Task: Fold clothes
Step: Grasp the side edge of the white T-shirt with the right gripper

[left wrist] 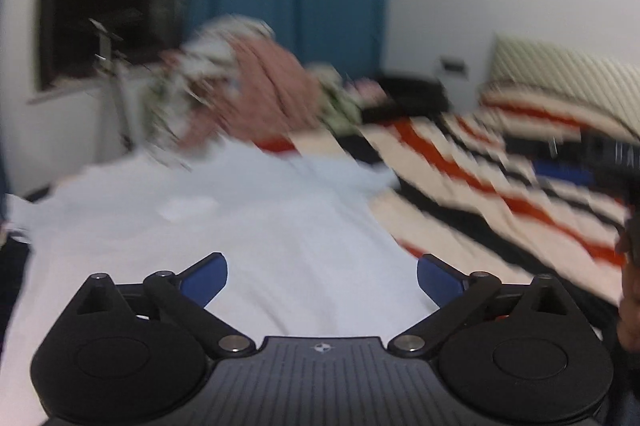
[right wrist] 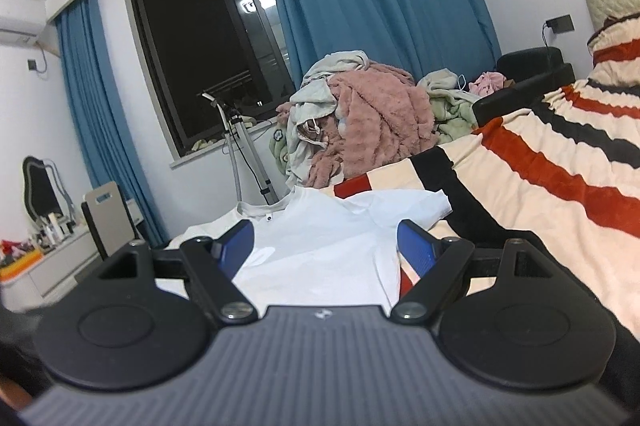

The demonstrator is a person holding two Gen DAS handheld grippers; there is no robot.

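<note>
The white T-shirt (right wrist: 320, 250) is lying spread flat on the bed, collar toward the window end and one sleeve reaching onto the striped blanket (right wrist: 560, 166), a layout that is giving both tools clear access to its edges for folding. The left tool (left wrist: 322, 280) is hovering over the cloth with its blue pads wide apart and nothing between them. The right tool (right wrist: 325, 252) is likewise standing open just above the near hem, gripping nothing. Beyond the shirt, a pile of unfolded clothes (right wrist: 360, 118) is waiting at the bed's far end.
</note>
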